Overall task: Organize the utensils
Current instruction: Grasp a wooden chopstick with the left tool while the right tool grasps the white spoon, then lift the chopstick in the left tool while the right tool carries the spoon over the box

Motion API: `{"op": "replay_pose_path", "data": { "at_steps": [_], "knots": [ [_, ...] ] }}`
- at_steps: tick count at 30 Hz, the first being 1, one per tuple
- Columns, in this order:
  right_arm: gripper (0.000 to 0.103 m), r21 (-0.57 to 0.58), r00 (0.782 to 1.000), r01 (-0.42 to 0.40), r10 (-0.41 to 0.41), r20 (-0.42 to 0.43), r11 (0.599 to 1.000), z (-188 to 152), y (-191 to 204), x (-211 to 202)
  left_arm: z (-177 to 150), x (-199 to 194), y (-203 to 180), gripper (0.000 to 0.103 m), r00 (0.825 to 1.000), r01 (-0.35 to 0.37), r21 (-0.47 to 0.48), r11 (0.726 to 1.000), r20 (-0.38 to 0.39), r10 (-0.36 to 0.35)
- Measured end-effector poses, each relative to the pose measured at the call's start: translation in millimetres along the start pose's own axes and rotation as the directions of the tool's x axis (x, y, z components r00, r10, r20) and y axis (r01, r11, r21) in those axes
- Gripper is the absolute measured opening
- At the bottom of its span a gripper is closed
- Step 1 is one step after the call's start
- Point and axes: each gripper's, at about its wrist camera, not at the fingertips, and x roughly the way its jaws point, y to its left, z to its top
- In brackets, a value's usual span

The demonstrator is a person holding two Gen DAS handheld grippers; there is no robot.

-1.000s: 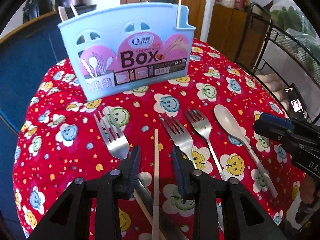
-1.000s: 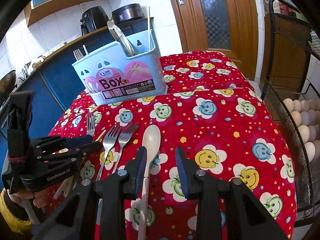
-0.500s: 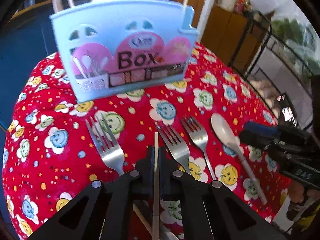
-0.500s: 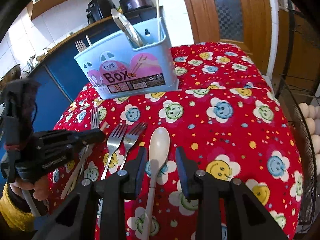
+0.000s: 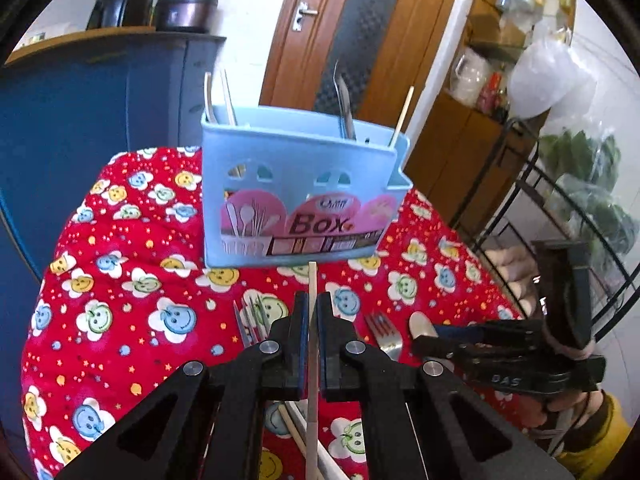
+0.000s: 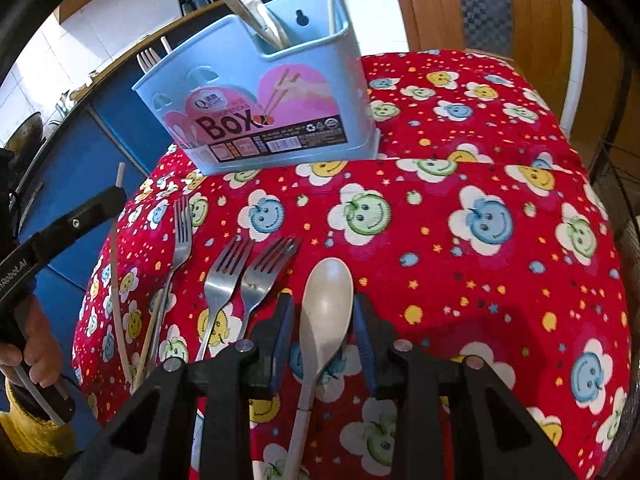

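Note:
My left gripper (image 5: 313, 312) is shut on a pale chopstick (image 5: 311, 280), which it holds above the red cloth, its tip pointing toward the blue utensil box (image 5: 300, 200). In the right wrist view the same gripper (image 6: 114, 198) hangs at the left edge with the chopstick (image 6: 119, 172) through it. My right gripper (image 6: 322, 320) is open and low over the cloth, with its fingers on either side of the bowl of a beige spoon (image 6: 326, 300). Three forks (image 6: 228, 276) lie left of the spoon. The box (image 6: 260, 112) holds tongs, a fork and a chopstick.
A second chopstick (image 6: 152, 340) lies on the cloth by the left fork. The red smiley tablecloth (image 6: 480, 240) drops off at its rounded edges. A black wire rack (image 5: 560, 208) stands to the right, a blue cabinet (image 5: 80, 120) to the left behind the table.
The left gripper closed on the chopstick, then lifted it off the cloth and tilted up toward the box. The right gripper moved forward and lower until its fingers flank the spoon's bowl.

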Motion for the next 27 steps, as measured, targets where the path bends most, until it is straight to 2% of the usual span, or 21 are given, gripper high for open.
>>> {"op": "replay_pose_path", "data": {
  "at_steps": [2, 3, 4, 6, 11, 18, 23, 27],
  "knots": [
    [0.033, 0.001, 1.000, -0.011, 0.011, -0.006, 1.000, 2.3, -1.1, 1.4, 0.4, -3.9, -0.1, 0.004, 1.000, -0.002, -0.003, 1.000, 0.012, 0.002],
    [0.025, 0.003, 1.000, -0.010, 0.010, -0.010, 1.000, 3.7, -1.9, 2.5, 0.6, -5.3, -0.6, 0.004, 1.000, -0.003, -0.005, 1.000, 0.020, 0.003],
    [0.013, 0.010, 1.000, -0.012, 0.012, -0.016, 1.000, 5.0, -3.3, 3.9, 0.9, -6.3, -1.3, 0.004, 1.000, -0.003, -0.006, 1.000, 0.027, 0.003],
    [0.008, 0.028, 0.999, -0.027, 0.027, -0.023, 0.999, 4.4, -5.7, 4.9, 0.7, -6.8, -2.0, 0.004, 0.999, -0.004, -0.008, 1.000, 0.035, 0.004],
    [0.006, 0.049, 0.999, -0.046, 0.045, 0.005, 0.998, 2.1, -5.4, -1.9, 2.1, -15.1, -0.2, 0.004, 0.998, -0.006, -0.014, 1.000, 0.069, 0.007],
    [0.006, 0.048, 0.991, -0.047, 0.041, 0.127, 0.998, -1.8, 3.0, -31.6, 5.1, -28.3, 0.2, 0.004, 0.993, -0.005, -0.028, 1.000, 0.120, 0.008],
    [0.006, 0.041, 0.974, -0.044, 0.033, 0.226, 0.998, -3.3, 10.8, -54.7, 9.0, -39.5, 2.1, 0.004, 0.987, 0.001, -0.040, 0.999, 0.160, 0.005],
    [0.006, 0.039, 0.949, -0.037, 0.023, 0.314, 0.999, -2.3, 17.3, -74.2, 12.0, -48.6, 1.9, 0.004, 0.981, 0.003, -0.042, 0.999, 0.192, 0.005]
  ]
}}
